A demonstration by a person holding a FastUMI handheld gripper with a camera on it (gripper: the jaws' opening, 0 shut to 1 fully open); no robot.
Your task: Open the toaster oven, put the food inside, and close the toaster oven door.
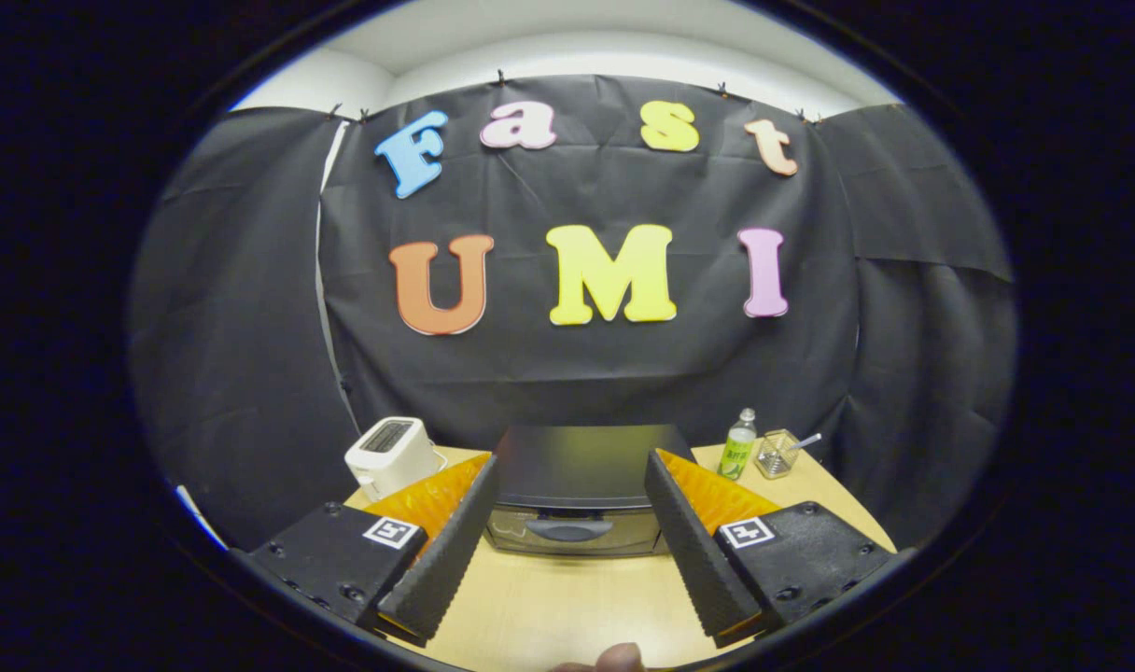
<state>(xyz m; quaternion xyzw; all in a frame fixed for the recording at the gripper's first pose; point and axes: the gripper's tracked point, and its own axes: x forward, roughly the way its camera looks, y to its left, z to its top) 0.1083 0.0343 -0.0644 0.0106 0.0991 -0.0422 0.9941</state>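
In the gripper view, the hand-held gripper has its two black fingers spread wide apart, and nothing is held between them. The fingers hang above a light wooden surface.

The toaster oven stands on this surface, just ahead of the fingers and in the gap between them. It is black, its door is closed, and the dark handle on the door faces the hand-held gripper.

To the left of the toaster oven, beyond the left finger, stands a white toaster. To the right, beyond the right finger, there is a small green bottle, and just beside it a clear glass container with a spoon inside.

A fingertip of a person is visible at the near edge of the surface, below the fingers.
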